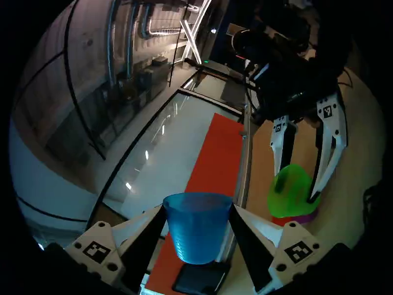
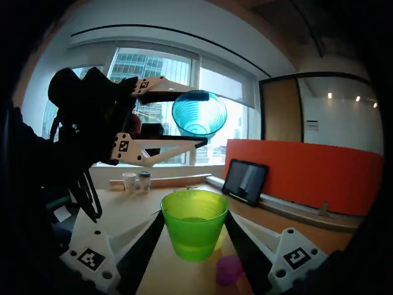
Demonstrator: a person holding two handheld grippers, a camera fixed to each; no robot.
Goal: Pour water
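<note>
Here, the left gripper is clamped on the blue cup, both fingers pressed to its sides. In the right gripper view that cup lies tipped on its side, high above the green cup. The right gripper clamps the green cup upright over the table, some liquid inside, a purple object just below and a tablet farther right.

Nothing legible here: no word, number or brand reads on anything. The left gripper wears black-and-white square markers, coded patterns with no letters, and the right gripper wears the same. A pale wall sign sits too small to make out.
</note>
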